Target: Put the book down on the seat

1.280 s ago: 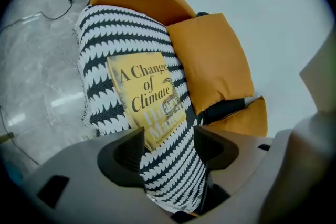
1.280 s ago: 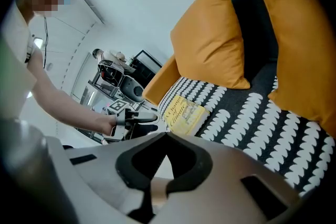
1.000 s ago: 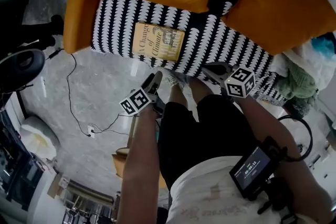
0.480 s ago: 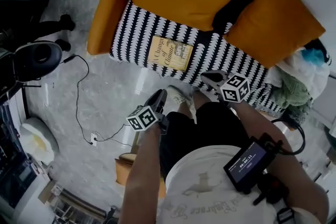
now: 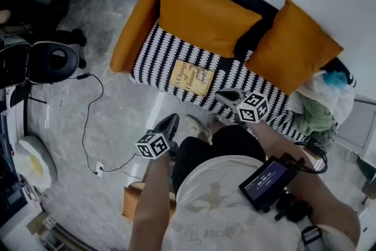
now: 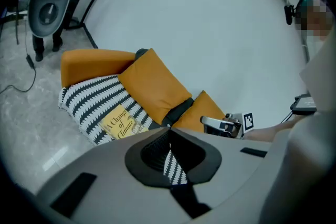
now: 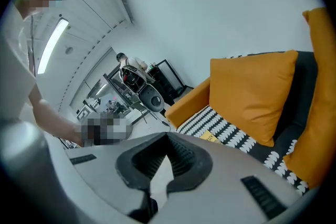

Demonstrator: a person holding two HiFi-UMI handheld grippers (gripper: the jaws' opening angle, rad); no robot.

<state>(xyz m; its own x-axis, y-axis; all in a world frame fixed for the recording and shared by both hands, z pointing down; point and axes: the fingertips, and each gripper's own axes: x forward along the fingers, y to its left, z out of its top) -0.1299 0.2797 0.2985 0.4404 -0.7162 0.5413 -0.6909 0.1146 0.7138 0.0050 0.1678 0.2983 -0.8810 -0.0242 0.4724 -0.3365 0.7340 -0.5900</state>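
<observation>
The yellow book lies flat, cover up, on the black-and-white striped seat of the sofa, near its front edge. It also shows in the left gripper view as the book and, at a slant, in the right gripper view as the book. My left gripper hangs over the floor in front of the sofa, well short of the book. Its jaws have just been closing and now stand shut with nothing between them. My right gripper hovers at the seat's front edge, right of the book, tips together and empty.
Two orange cushions lean on the sofa back, and an orange armrest is at its left end. A cable runs across the grey floor. A black chair stands at the left, a heap of cloth at the right.
Both grippers have drawn back from the sofa and risen. The book stays on the seat where it lay. More of the sofa and floor shows now.
</observation>
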